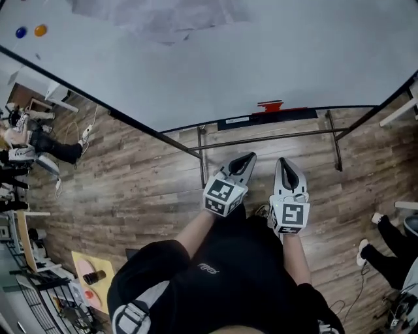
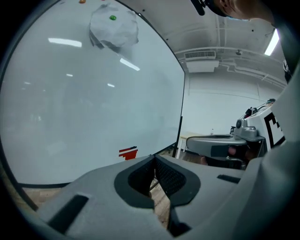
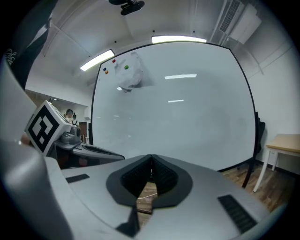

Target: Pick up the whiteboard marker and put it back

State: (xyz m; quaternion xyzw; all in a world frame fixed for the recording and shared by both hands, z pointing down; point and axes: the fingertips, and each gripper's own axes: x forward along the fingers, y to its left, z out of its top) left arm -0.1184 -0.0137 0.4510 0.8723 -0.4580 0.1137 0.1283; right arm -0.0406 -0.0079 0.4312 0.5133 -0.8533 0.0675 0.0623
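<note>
A small red object (image 1: 270, 105) lies on the black tray (image 1: 261, 118) at the whiteboard's (image 1: 215, 59) lower edge; it shows as red stripes (image 2: 128, 153) in the left gripper view. I cannot tell whether it is the marker. My left gripper (image 1: 245, 159) and right gripper (image 1: 286, 164) hang side by side in front of the board's stand, well short of the tray. Both are shut with nothing between the jaws, as the left gripper (image 2: 153, 160) and right gripper (image 3: 151, 159) views show.
The stand's metal bars (image 1: 261, 139) cross the wooden floor just beyond the grippers. A crumpled paper (image 1: 163, 19) and two magnets (image 1: 31, 30) sit on the board. People sit at the left (image 1: 32, 140) and right (image 1: 388, 235). A table (image 3: 283, 140) stands to the right.
</note>
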